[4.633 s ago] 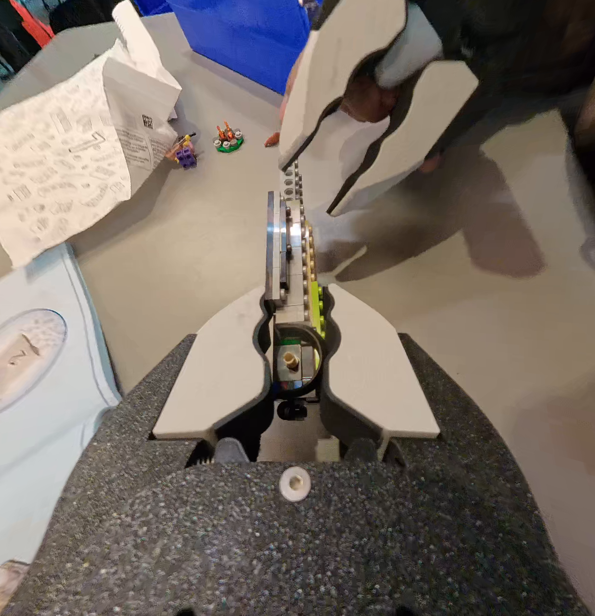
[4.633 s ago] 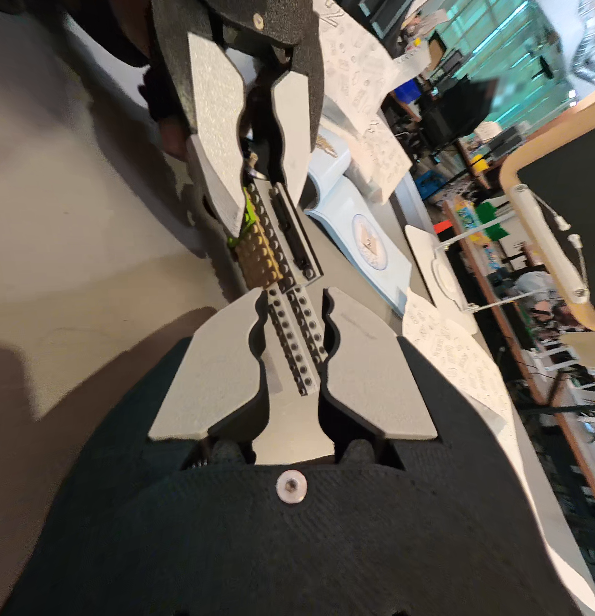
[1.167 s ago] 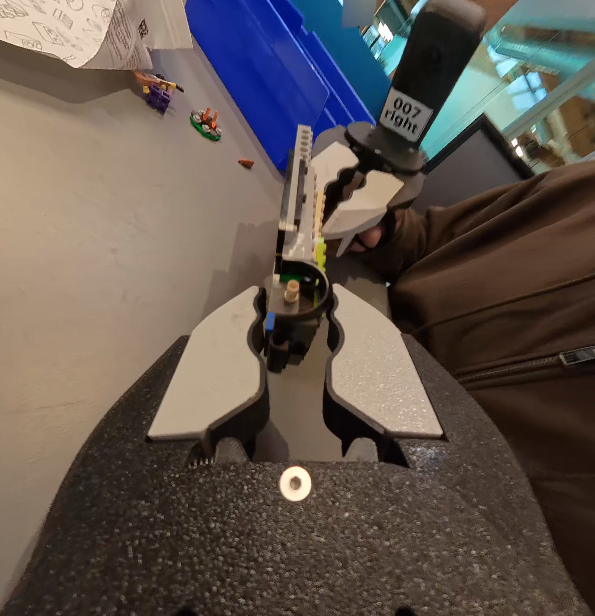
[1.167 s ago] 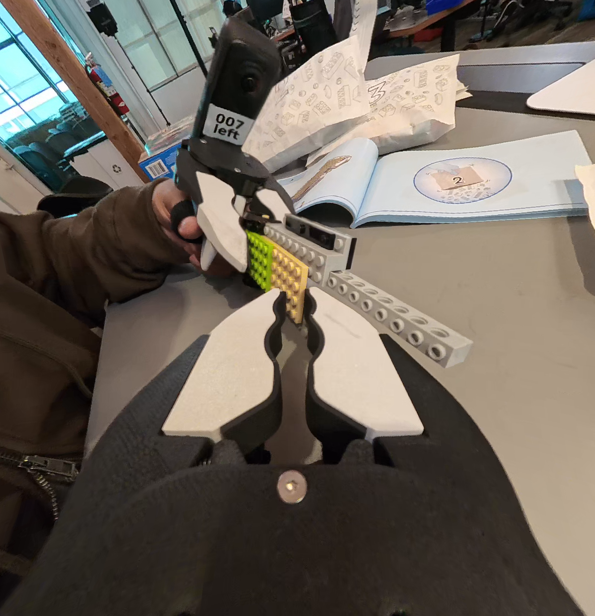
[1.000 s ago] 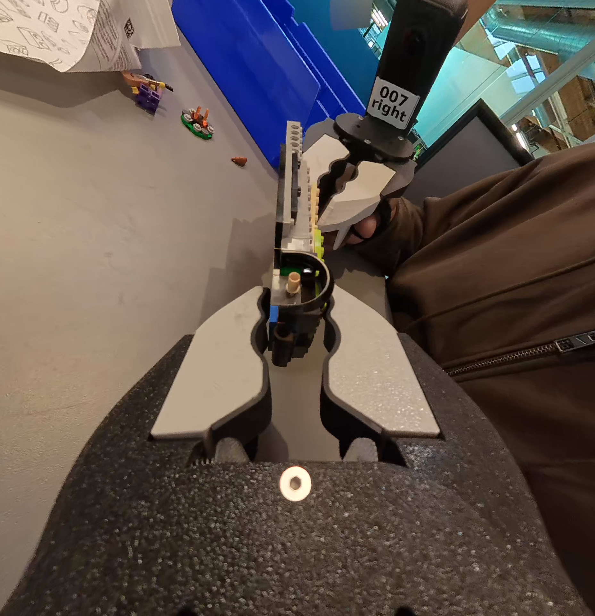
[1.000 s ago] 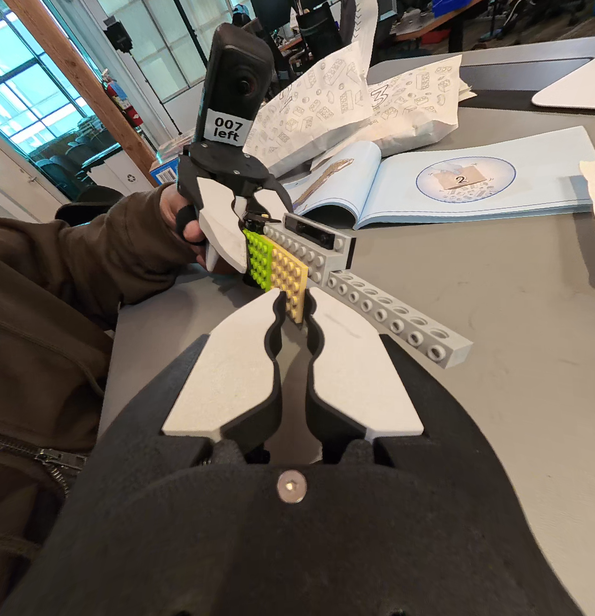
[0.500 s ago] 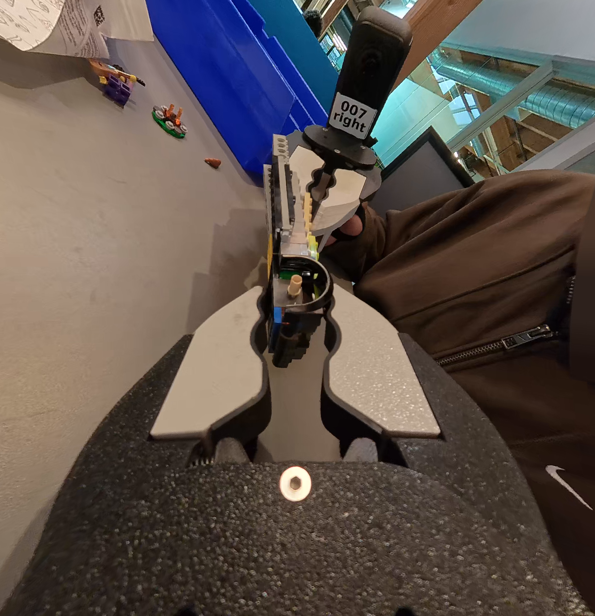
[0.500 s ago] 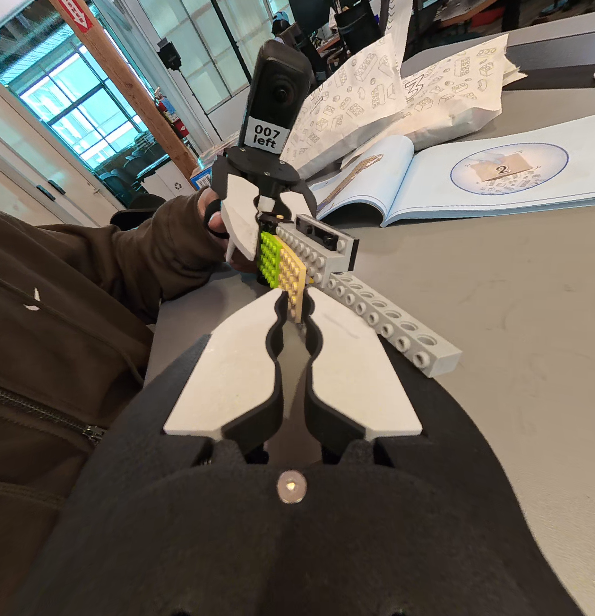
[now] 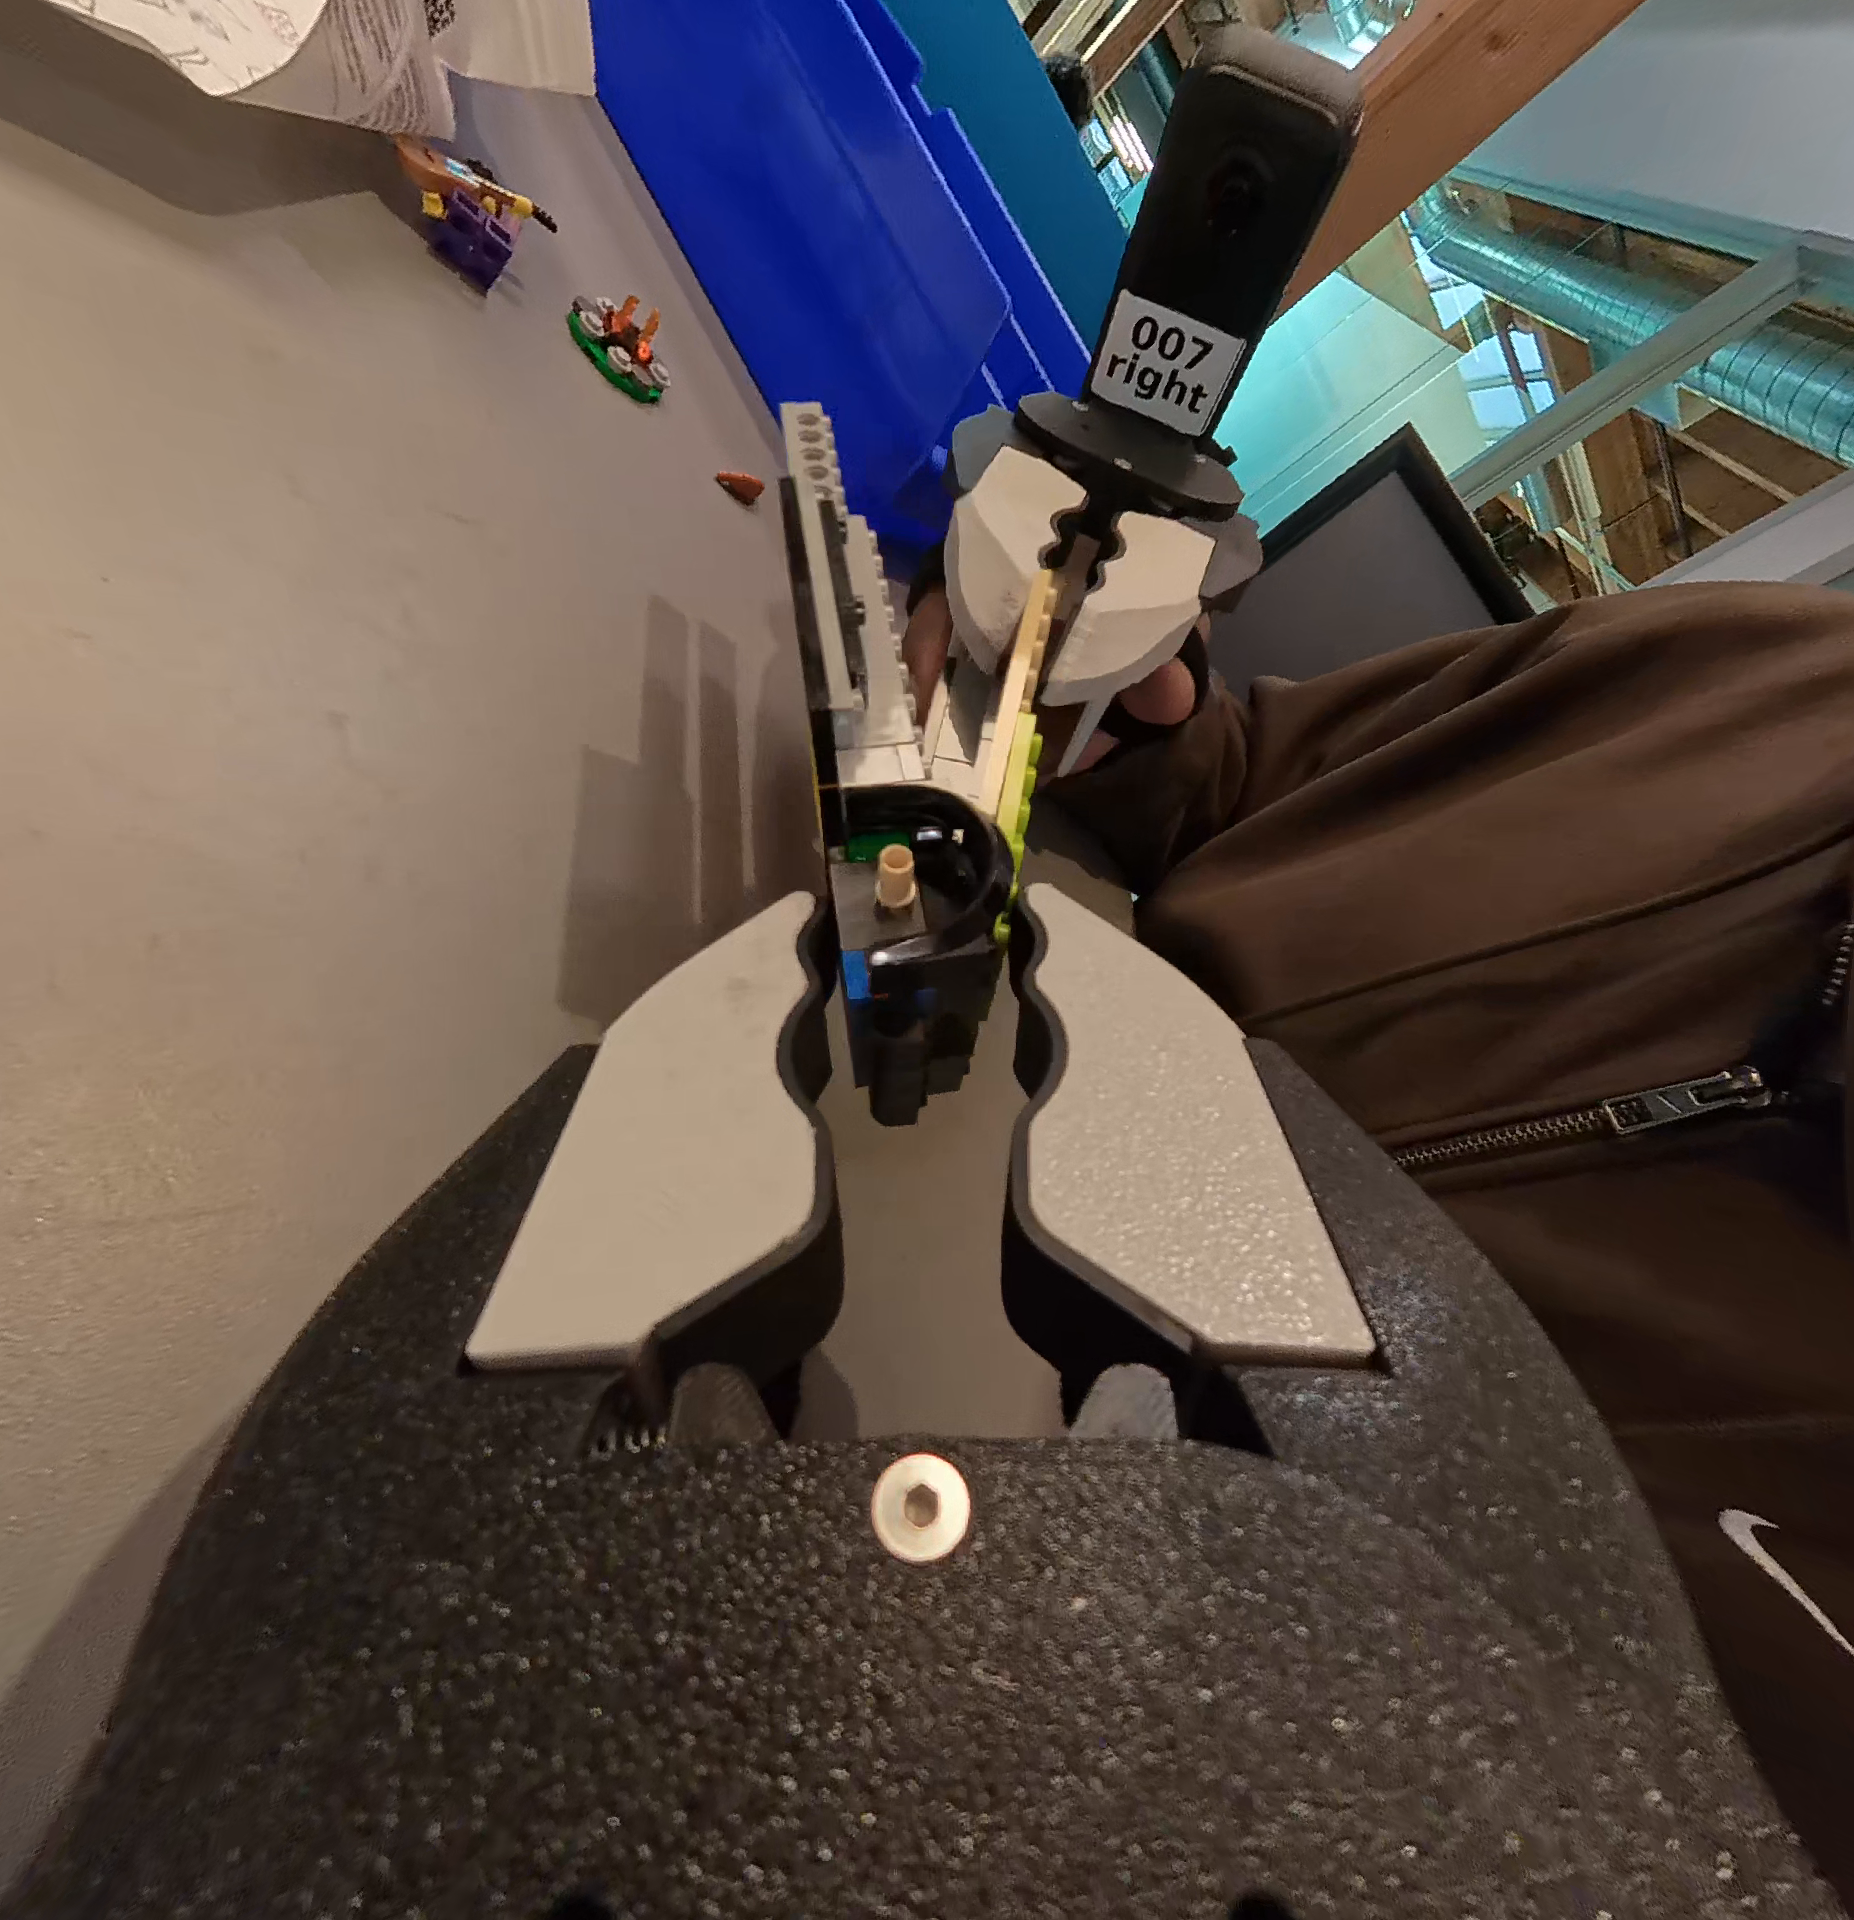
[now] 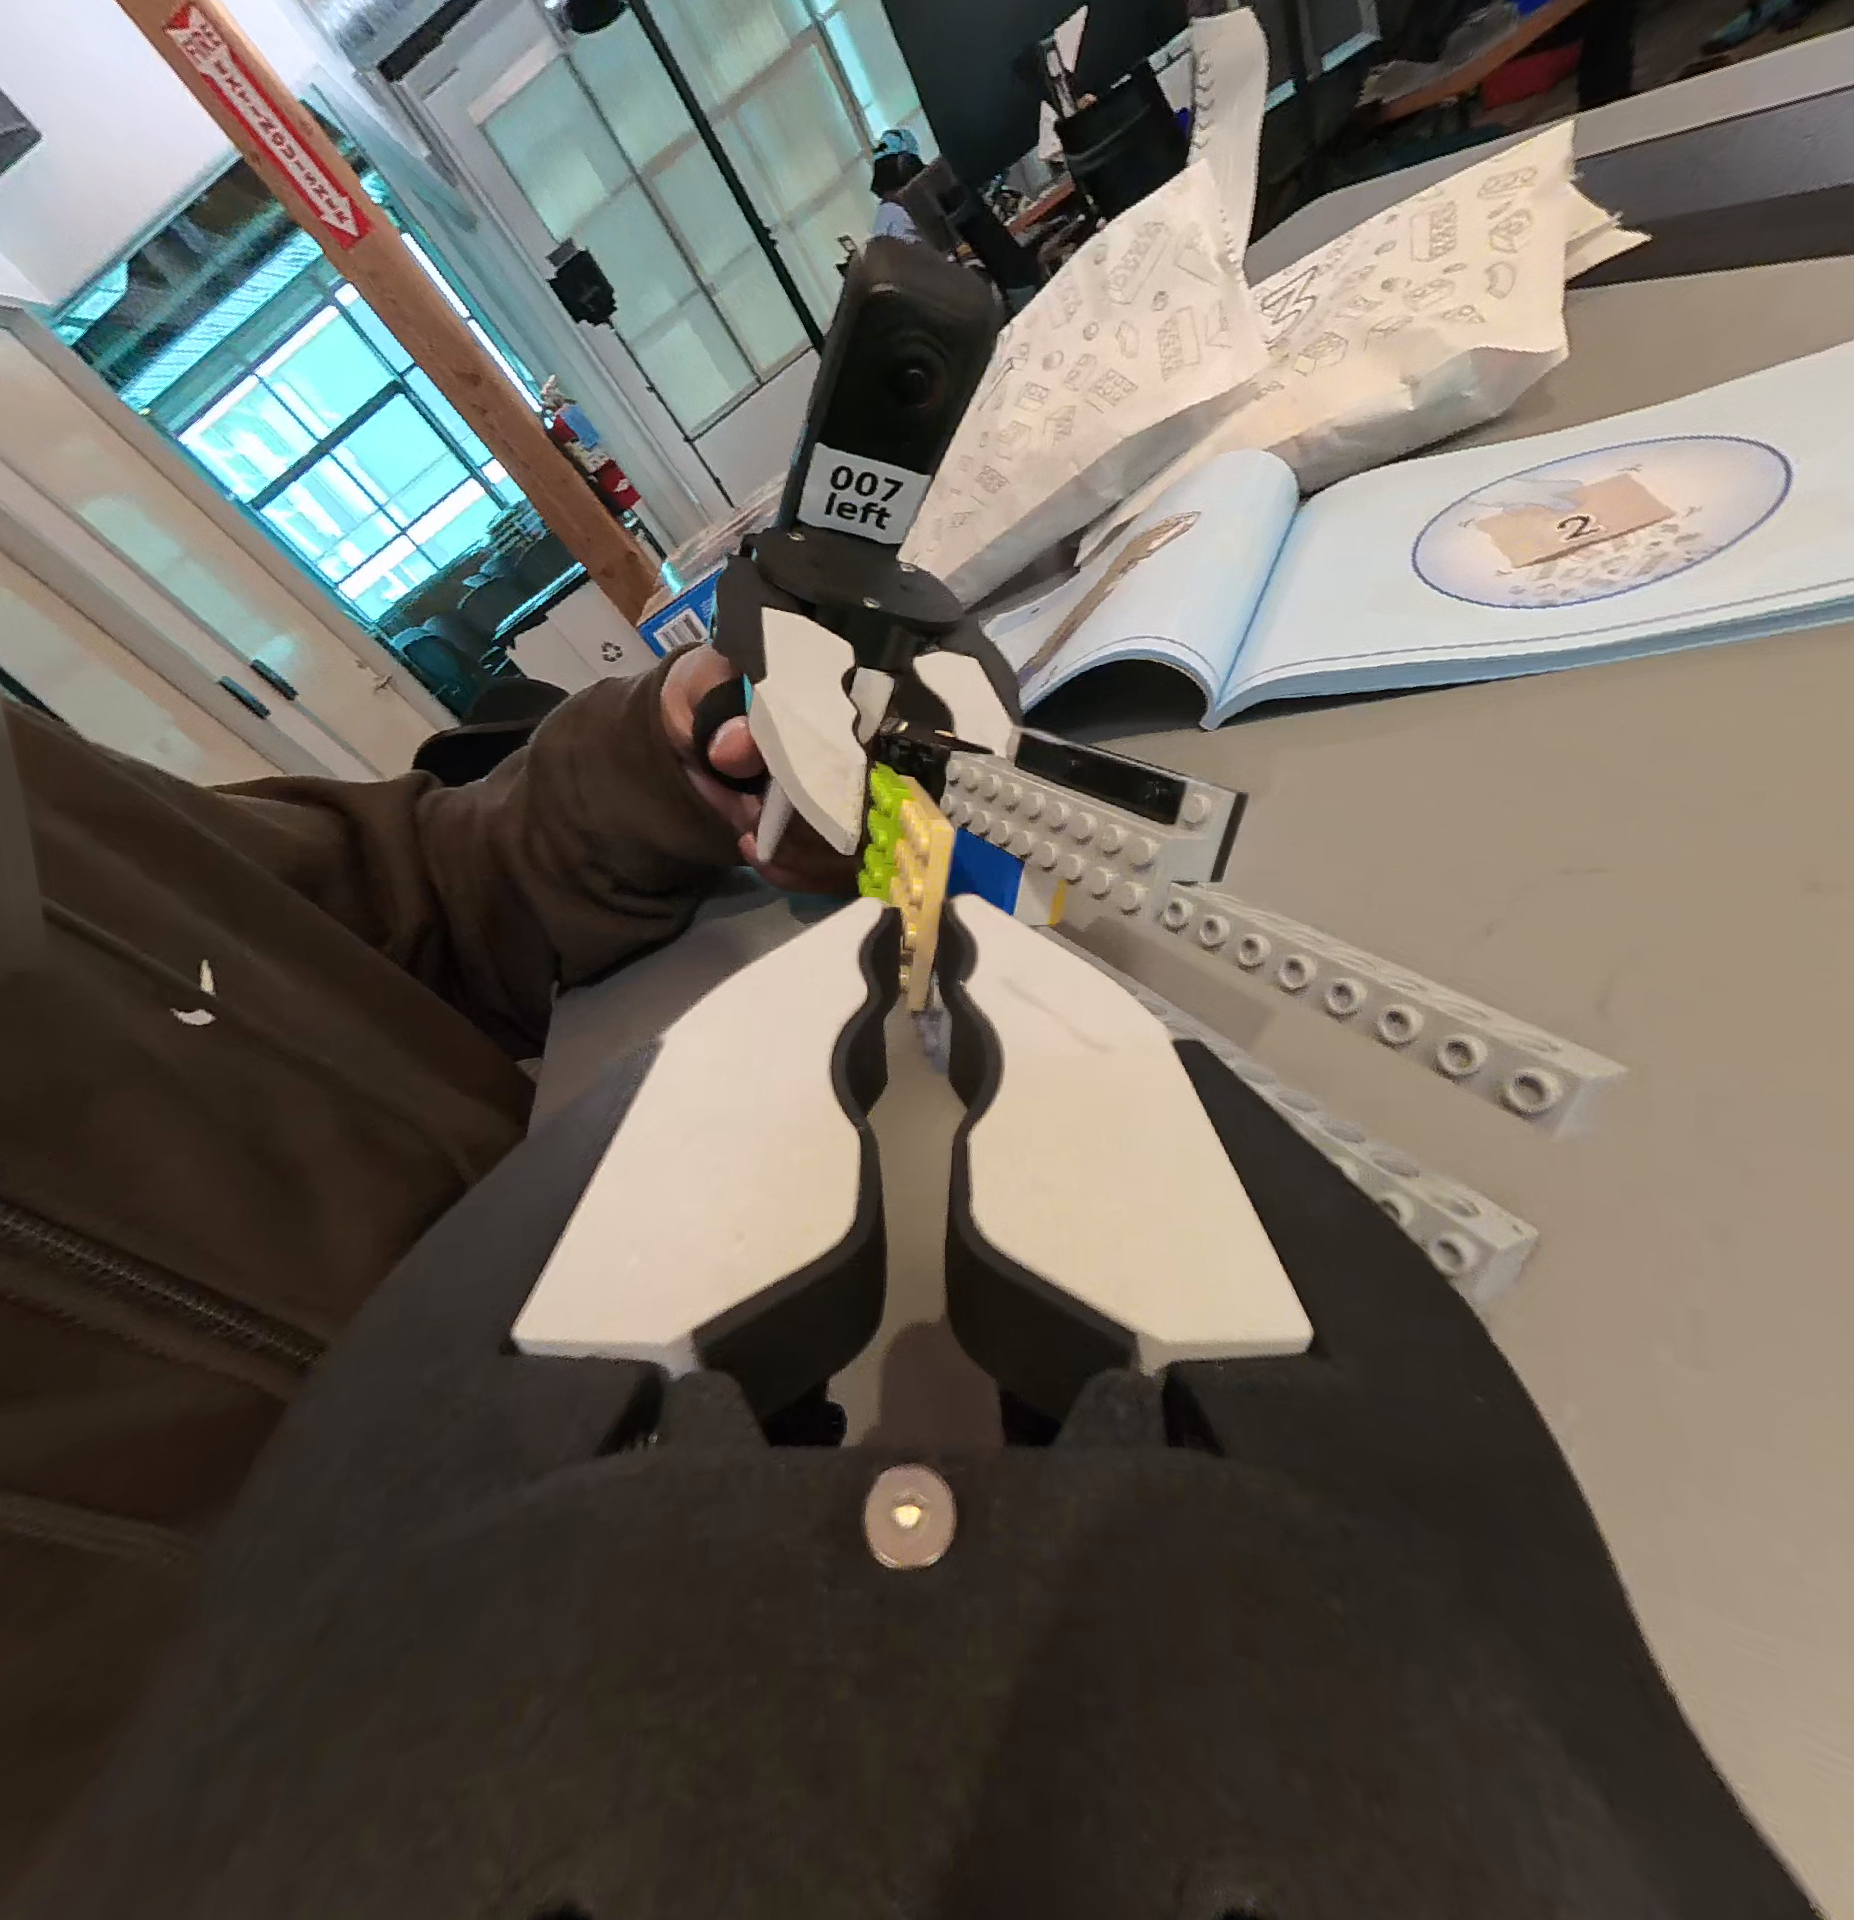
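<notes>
Two hand-held tongs meet over a grey bench at mid-frame in both views; the left tongs are clamped on the black end of a brick model, pads pressing both its sides, the model held off the bench and running away toward the upper centre; the right tongs are clamped, nearly together, on the tan plate at the model's edge, beside a lime plate; each grip is seen head-on from the other view, a brown-sleeved hand behind the left tongs, left of centre; a grey holed beam juts right; a booklet lies open upper right, a blue bin at the top of the left view.
</notes>
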Motion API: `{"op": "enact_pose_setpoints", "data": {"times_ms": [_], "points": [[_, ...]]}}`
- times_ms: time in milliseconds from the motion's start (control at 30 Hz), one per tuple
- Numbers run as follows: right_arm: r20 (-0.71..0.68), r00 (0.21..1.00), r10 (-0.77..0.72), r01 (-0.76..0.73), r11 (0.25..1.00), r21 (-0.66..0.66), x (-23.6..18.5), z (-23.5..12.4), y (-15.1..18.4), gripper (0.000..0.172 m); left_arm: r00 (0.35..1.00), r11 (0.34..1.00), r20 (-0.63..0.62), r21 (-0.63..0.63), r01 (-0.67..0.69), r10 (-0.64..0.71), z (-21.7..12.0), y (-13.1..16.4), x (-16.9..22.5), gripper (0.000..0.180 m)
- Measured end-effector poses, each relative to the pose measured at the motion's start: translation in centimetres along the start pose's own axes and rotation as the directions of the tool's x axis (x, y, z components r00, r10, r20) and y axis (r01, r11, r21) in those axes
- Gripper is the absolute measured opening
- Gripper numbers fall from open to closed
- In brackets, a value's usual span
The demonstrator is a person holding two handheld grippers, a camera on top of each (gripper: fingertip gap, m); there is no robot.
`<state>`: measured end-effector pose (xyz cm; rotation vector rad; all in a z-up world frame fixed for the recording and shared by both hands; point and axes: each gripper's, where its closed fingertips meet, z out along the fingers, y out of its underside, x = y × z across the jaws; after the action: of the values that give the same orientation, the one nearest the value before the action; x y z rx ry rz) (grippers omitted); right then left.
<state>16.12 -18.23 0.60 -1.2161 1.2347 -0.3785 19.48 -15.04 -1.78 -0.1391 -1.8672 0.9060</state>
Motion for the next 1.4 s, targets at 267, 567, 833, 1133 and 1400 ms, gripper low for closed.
{"op": "enact_pose_setpoints", "data": {"times_ms": [267, 567, 833, 1133, 1400], "points": [[-0.073, 0.994, 0.076, -0.078, 0.997, -0.018, 1.7, -0.2, 0.3, 0.008, 0.998, 1.0, 0.062, -0.019, 0.024, -0.023, 0.0, 0.3, -1.0, 0.032], [-0.069, 0.983, 0.168, -0.173, 0.981, -0.089, 2.3, -0.5, 1.4, 0.005, 0.967, 0.992, 0.236, -0.101, -0.078, 0.1, -0.9, 0.7, -2.6, 0.047], [0.02, 0.986, 0.168, -0.162, 0.974, -0.157, 1.1, -0.4, 2.1, 0.005, 0.915, 0.957, 0.286, -0.048, -0.285, 0.286, -2.2, -1.8, -0.8, 0.049], [0.098, 0.992, 0.083, -0.05, 0.953, -0.3, -0.9, 1.5, 3.8, 0.005, 0.913, 0.908, 0.127, -0.219, -0.356, 0.389, 1.3, 1.8, 1.1, 0.041], [0.084, 0.994, 0.064, -0.042, 0.97, -0.241, -0.8, 2.0, 2.8, 0.008, 0.96, 0.955, 0.097, -0.168, -0.246, 0.264, 1.8, 1.9, 1.2, 0.004]]}}
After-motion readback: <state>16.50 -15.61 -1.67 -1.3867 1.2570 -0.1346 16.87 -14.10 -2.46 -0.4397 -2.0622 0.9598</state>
